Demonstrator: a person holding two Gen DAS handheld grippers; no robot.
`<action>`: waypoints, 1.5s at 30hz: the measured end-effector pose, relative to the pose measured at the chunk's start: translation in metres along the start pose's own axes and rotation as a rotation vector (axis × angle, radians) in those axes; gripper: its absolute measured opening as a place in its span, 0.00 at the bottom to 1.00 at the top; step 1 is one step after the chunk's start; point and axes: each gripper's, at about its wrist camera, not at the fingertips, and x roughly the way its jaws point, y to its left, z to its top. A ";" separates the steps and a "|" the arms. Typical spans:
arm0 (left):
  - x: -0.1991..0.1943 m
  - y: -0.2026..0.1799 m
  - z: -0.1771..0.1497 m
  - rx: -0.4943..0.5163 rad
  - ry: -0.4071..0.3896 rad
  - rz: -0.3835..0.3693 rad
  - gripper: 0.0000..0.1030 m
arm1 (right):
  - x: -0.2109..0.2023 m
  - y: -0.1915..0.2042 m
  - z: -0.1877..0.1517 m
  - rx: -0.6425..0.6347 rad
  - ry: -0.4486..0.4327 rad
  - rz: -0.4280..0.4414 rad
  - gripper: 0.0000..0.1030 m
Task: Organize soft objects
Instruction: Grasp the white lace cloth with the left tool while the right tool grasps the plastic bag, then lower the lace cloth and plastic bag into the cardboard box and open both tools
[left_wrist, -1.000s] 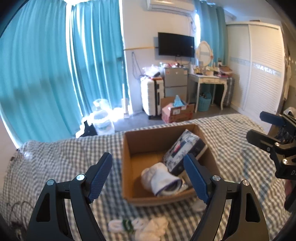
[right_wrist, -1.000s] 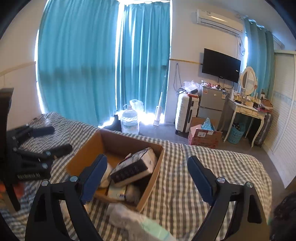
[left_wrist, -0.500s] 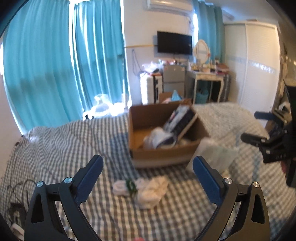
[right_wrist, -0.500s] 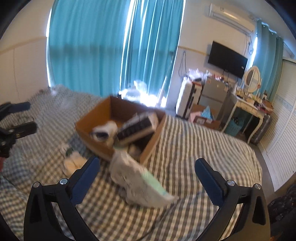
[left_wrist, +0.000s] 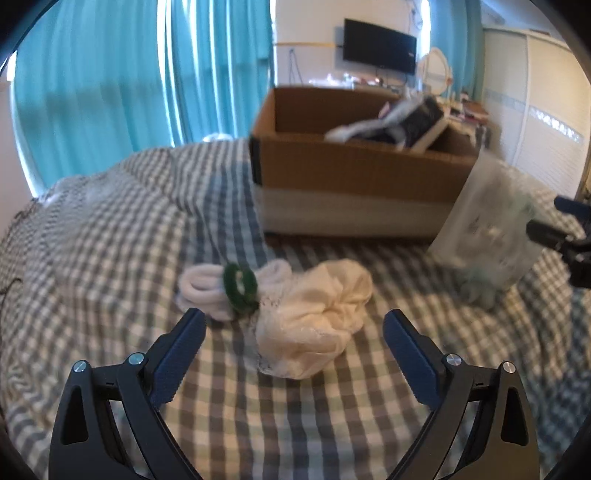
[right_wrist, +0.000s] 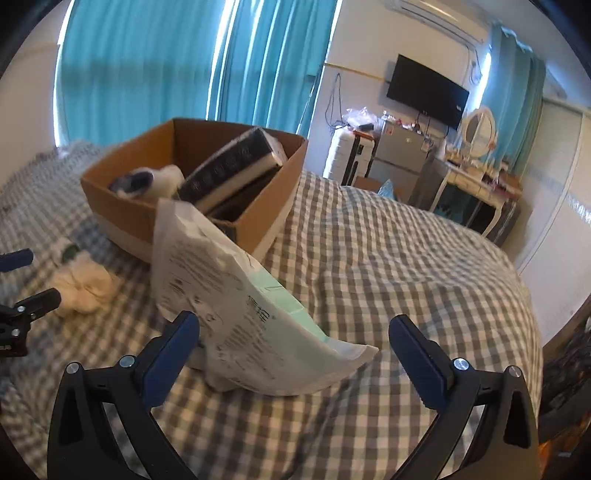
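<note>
Soft cream-white crumpled cloth (left_wrist: 317, 314) lies on the grey-and-white checked bedspread (left_wrist: 110, 229), touching a coil of white cord with a green ring (left_wrist: 221, 291), both in front of the brown cardboard box (left_wrist: 354, 177). In the left wrist view, the left gripper (left_wrist: 293, 339) hangs just short of the cloth with its jaws spread wide and nothing between them. The cloth looks light and limp, likely to sag and trail, so a pinch into its bunched middle seems the safest hold. To its right a clear plastic bag (left_wrist: 487, 229) leans at the box's corner.

In the right wrist view, the right gripper (right_wrist: 293, 343) is likewise spread and empty, with the printed white-and-mint plastic package (right_wrist: 236, 306) resting on the bed between and beyond its fingers, leaning against the box wall (right_wrist: 122, 214). It looks light, slippery and floppy; gripping a thick padded part should hold better than a thin edge. The box already holds a dark patterned packet (right_wrist: 232, 170) and a white bundle (right_wrist: 155, 181), leaving room at its left. Open bedspread stretches to the right.
</note>
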 end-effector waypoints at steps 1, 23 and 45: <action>0.005 0.001 -0.001 0.004 0.002 -0.002 0.90 | 0.003 0.001 0.000 -0.006 0.005 0.003 1.00; -0.017 0.022 -0.004 -0.078 -0.011 -0.112 0.11 | -0.042 0.044 -0.026 0.039 0.040 0.002 0.16; -0.086 0.025 0.138 -0.041 -0.194 -0.063 0.10 | -0.079 0.062 0.109 -0.099 -0.151 0.116 0.15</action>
